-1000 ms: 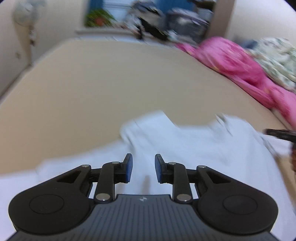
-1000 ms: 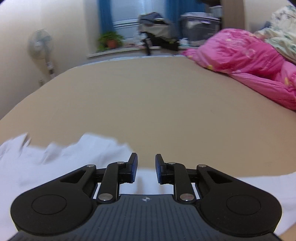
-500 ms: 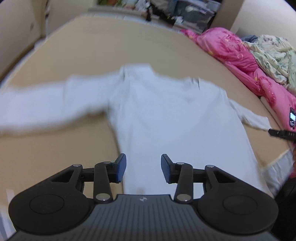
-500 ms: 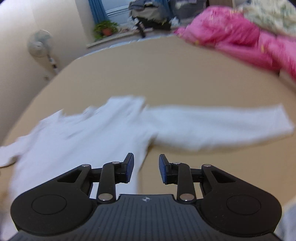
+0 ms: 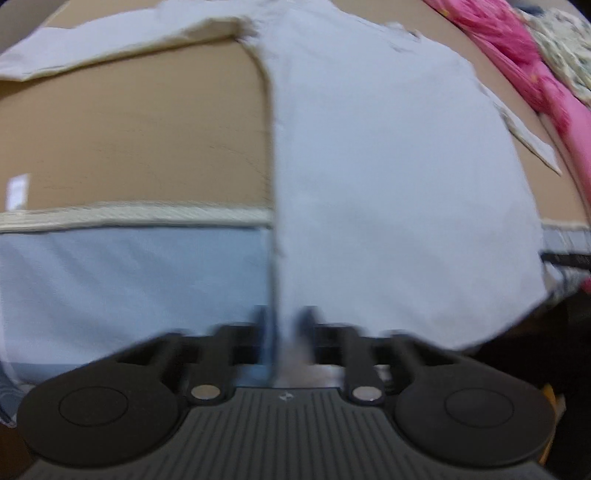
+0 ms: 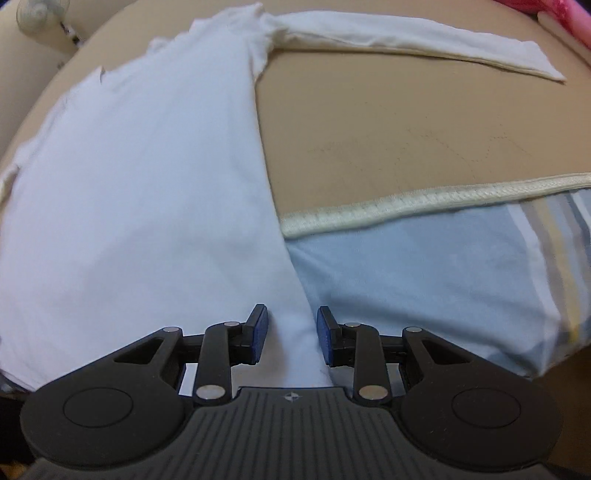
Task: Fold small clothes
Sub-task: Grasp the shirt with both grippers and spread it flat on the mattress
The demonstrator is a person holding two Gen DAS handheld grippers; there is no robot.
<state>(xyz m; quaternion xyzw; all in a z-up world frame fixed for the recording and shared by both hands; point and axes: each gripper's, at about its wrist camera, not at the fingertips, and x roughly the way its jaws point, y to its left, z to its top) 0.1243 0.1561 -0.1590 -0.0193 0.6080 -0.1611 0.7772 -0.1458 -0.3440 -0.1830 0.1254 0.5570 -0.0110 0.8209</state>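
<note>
A white long-sleeved shirt (image 5: 388, 166) lies flat on a tan mat (image 5: 129, 129), both sleeves spread out. In the left wrist view, which is motion-blurred, my left gripper (image 5: 284, 325) points steeply down at the shirt's near left corner. Its fingers are drawn in on the side seam there. In the right wrist view the shirt (image 6: 147, 184) fills the left half. My right gripper (image 6: 290, 332) hangs over the near right corner. Its jaws are closing with the cloth edge between the blue pads (image 6: 258, 332), which stand apart from it.
The mat's cream piped edge (image 6: 424, 206) runs across both views, with a light blue sheet (image 6: 406, 277) below it. A pink quilt (image 5: 517, 55) and a floral cloth (image 5: 561, 44) lie at the far right. A fan (image 6: 40, 14) stands beyond the bed's left side.
Both grippers have pulled back from the collar end to the shirt's near hem and tipped downward. The shirt now lies spread full length. Both pairs of jaws stand narrower than half a second ago.
</note>
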